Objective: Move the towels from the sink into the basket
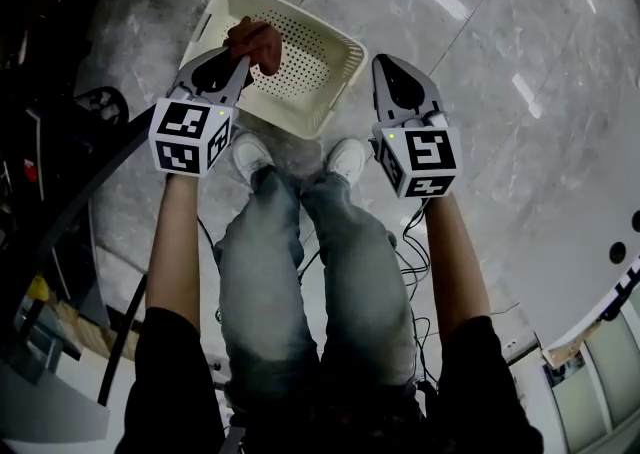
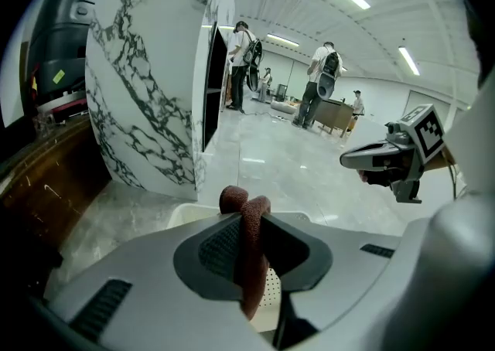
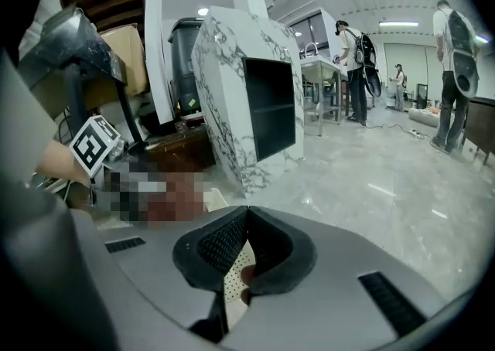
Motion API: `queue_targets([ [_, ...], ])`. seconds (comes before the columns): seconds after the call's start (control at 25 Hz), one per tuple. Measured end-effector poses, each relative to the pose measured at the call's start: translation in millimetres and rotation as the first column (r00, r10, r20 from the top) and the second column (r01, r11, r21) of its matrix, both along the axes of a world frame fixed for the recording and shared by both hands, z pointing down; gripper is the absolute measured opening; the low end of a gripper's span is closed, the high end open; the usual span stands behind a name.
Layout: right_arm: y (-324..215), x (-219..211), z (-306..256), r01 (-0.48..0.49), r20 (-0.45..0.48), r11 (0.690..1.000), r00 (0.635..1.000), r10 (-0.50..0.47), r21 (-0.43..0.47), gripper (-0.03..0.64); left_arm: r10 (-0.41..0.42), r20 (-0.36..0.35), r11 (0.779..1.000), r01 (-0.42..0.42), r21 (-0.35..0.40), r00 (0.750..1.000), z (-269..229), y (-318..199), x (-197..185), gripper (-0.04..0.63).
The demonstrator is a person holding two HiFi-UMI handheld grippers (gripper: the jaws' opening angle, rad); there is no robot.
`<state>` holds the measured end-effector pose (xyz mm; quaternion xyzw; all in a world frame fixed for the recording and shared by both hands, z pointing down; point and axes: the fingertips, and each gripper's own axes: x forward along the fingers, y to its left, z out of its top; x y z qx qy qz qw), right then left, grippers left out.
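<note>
Left gripper (image 1: 243, 64) is clamped tight on a rust-brown towel (image 1: 262, 42) (a fold pokes up past the tips), held over the white perforated basket (image 1: 338, 42). Right gripper (image 1: 386, 62) is closed and empty, beside the basket's rim. The basket sits on the marble floor (image 1: 480, 92).

The cream perforated plastic basket (image 1: 300, 114) stands open-topped on the grey marble floor (image 1: 480, 92), and its raised walls ring the hollow. The left tool (image 1: 243, 64), clamped on a rust-brown towel (image 1: 258, 42), hangs over the basket's 8 o'clock side; the rest of the mouth is free. The right tool (image 1: 383, 64) sits outside the 3 o'clock wall, over bare floor. White shoes (image 1: 250, 154) crowd the 6 o'clock wall. Farther out at 8 o'clock a black slanted frame bar (image 1: 90, 202) blocks the way. From 12 to 3 o'clock the floor lies open.
</note>
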<state>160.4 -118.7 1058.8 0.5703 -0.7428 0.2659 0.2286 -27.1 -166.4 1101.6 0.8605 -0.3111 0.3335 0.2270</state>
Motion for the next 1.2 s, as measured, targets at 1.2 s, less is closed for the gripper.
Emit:
queue_targets([
  [1.2, -12, -7, -139, -0.041, 0.067, 0.999, 0.997, 0.040, 0.014, 0.015, -0.147, -0.060, 0.989, 0.147, -0.017, 0.987, -122, 14, -16, 0.044],
])
